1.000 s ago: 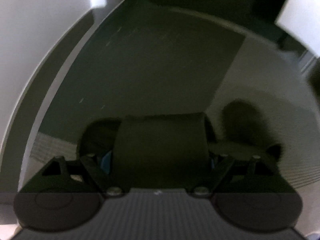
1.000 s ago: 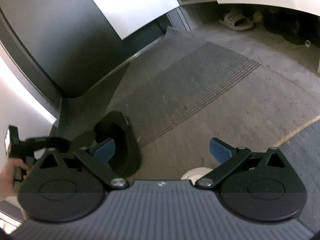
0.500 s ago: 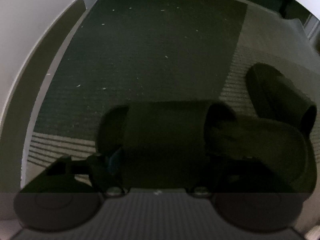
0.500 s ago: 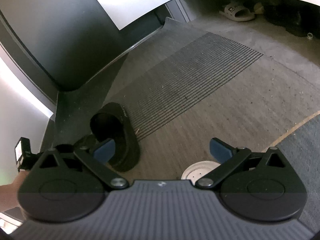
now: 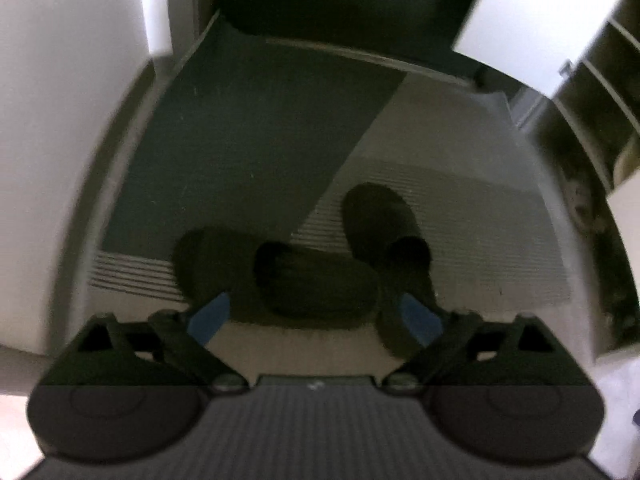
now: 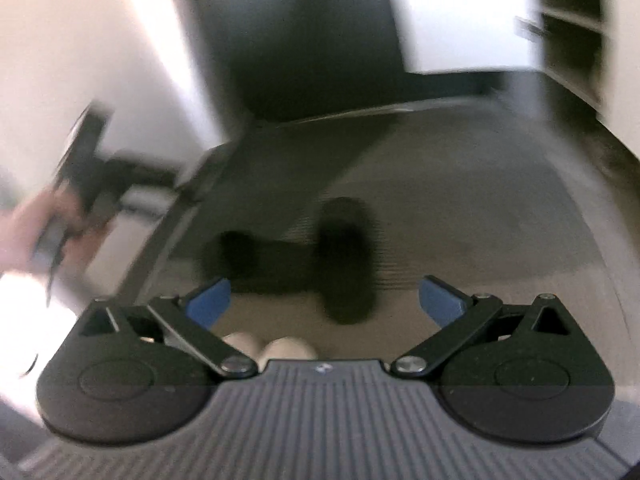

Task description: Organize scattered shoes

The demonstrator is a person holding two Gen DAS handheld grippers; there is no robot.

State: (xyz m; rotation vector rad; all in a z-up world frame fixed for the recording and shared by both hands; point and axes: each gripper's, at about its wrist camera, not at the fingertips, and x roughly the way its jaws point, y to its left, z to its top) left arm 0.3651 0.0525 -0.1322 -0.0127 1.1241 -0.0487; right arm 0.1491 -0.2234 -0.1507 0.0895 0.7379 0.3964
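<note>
Two dark slippers lie on the floor. In the left wrist view one slipper [image 5: 296, 280] lies crosswise and the other slipper [image 5: 384, 224] points away, their ends touching. My left gripper [image 5: 314, 318] hangs above them; its jaws are opening and the blue pads [image 5: 208, 316] press on nothing. The right wrist view is blurred: the same pair shows as the crosswise slipper [image 6: 256, 256] and the lengthwise slipper [image 6: 346, 256]. My right gripper [image 6: 325, 302] is open and empty above them.
A grey ribbed mat [image 5: 460, 240] and a darker mat [image 5: 248, 140] cover the floor before a dark door. An open shoe cabinet [image 5: 600, 92] stands right, more shoes [image 5: 580, 204] beneath. A hand [image 6: 36, 216] shows at left. Two pale rounded shapes [image 6: 280, 346] sit below.
The left gripper let go of the crosswise slipper, opened wider and rose away from it. The right gripper also rose and rolled; the floor now looks farther off in both views.
</note>
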